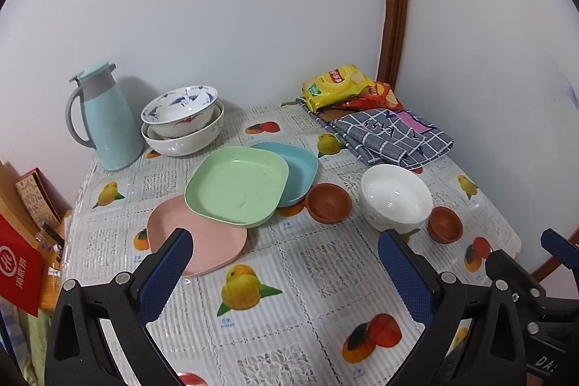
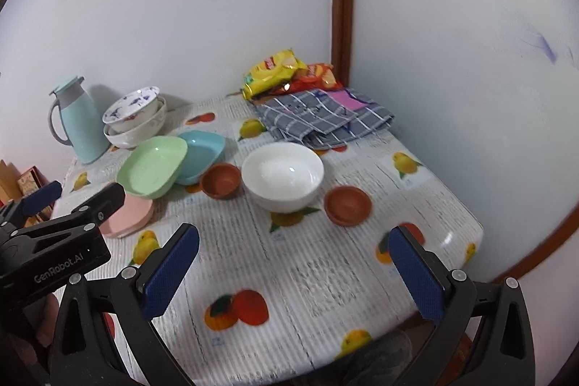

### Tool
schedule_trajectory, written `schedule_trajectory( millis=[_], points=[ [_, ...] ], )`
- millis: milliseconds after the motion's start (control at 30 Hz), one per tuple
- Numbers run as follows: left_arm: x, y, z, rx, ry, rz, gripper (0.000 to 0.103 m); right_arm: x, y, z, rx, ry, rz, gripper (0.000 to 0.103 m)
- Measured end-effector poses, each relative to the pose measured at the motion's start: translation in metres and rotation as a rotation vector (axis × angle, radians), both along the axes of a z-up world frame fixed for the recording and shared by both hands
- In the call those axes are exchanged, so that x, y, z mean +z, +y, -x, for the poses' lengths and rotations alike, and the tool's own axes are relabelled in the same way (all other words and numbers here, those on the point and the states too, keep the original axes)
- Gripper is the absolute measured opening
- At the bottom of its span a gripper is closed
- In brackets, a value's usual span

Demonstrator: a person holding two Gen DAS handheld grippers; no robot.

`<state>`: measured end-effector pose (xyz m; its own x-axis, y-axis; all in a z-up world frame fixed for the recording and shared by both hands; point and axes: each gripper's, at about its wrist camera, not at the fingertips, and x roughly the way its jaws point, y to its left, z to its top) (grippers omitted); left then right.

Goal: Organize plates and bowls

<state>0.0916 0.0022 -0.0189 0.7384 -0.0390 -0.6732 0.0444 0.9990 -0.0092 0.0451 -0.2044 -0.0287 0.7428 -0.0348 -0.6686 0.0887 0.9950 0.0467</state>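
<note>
Both tongs are spread wide and empty: left tongs [image 1: 286,274] low in the left wrist view, right tongs [image 2: 295,270] low in the right wrist view, each above bare tabletop [image 1: 289,313].

Mid-frame, three square plates are seen overlapped: pink plate [image 1: 210,241] lowest, green plate [image 1: 237,187] tilted on it, blue plate [image 1: 300,172] tucked behind. They are probably light, stiff plastic; a rim pinch is suggested, the green one's raised edge first.

The white bowl [image 2: 282,174] sits centre, flanked by two small brown bowls [image 2: 220,181] [image 2: 348,201]; it is judged glossy, slippery and breakable, to be held by the rim wall.

Stacked patterned bowls [image 1: 181,118] at upper left beside the teal jug [image 1: 101,122] are likely the heaviest; whether there are two or three cannot be told.
</note>
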Motion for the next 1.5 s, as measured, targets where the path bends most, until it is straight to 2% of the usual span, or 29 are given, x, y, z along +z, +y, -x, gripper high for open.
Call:
schedule_trajectory(
  millis=[167,333,400,500,733,833,900,967,1067,1100,1167,1233,1433,1500],
  points=[
    [-0.015,0.024,-0.024,0.046,0.051,0.046,0.103,-0.005,0.010,-0.026,0.072,0.008,-0.052,0.103],
    [-0.028,0.055,-0.045,0.101,0.081,0.061,0.102,-0.017,0.026,-0.058,0.110,0.052,-0.038,0.103],
    [-0.031,0.065,-0.053,0.107,0.093,0.073,0.097,-0.022,0.034,-0.070,0.128,0.060,-0.034,0.103],
    [-0.036,0.080,-0.067,0.137,0.102,0.080,0.097,-0.028,0.048,-0.089,0.169,0.068,-0.024,0.101],
    [-0.053,0.109,-0.101,0.208,0.123,0.107,0.086,-0.040,0.082,-0.132,0.258,0.083,0.017,0.090],
    [-0.064,0.119,-0.119,0.233,0.139,0.114,0.077,-0.046,0.093,-0.146,0.285,0.084,0.028,0.082],
    [-0.071,0.124,-0.129,0.233,0.154,0.139,0.068,-0.053,0.100,-0.156,0.299,0.098,0.030,0.077],
    [-0.077,0.127,-0.140,0.221,0.170,0.165,0.064,-0.060,0.105,-0.166,0.311,0.116,0.015,0.072],
    [-0.086,0.126,-0.154,0.196,0.188,0.159,0.058,-0.070,0.110,-0.177,0.308,0.135,-0.021,0.071],
    [-0.089,0.125,-0.158,0.190,0.192,0.149,0.057,-0.073,0.111,-0.180,0.302,0.139,-0.029,0.070],
    [-0.092,0.123,-0.167,0.180,0.190,0.143,0.056,-0.080,0.113,-0.187,0.294,0.147,-0.045,0.061],
    [-0.093,0.122,-0.176,0.167,0.187,0.149,0.056,-0.084,0.114,-0.193,0.290,0.160,-0.075,0.058],
    [-0.103,0.119,-0.200,0.154,0.203,0.122,0.056,-0.094,0.123,-0.208,0.310,0.181,-0.146,0.058],
    [-0.107,0.119,-0.205,0.154,0.208,0.125,0.053,-0.097,0.129,-0.211,0.325,0.191,-0.141,0.058]
  ],
)
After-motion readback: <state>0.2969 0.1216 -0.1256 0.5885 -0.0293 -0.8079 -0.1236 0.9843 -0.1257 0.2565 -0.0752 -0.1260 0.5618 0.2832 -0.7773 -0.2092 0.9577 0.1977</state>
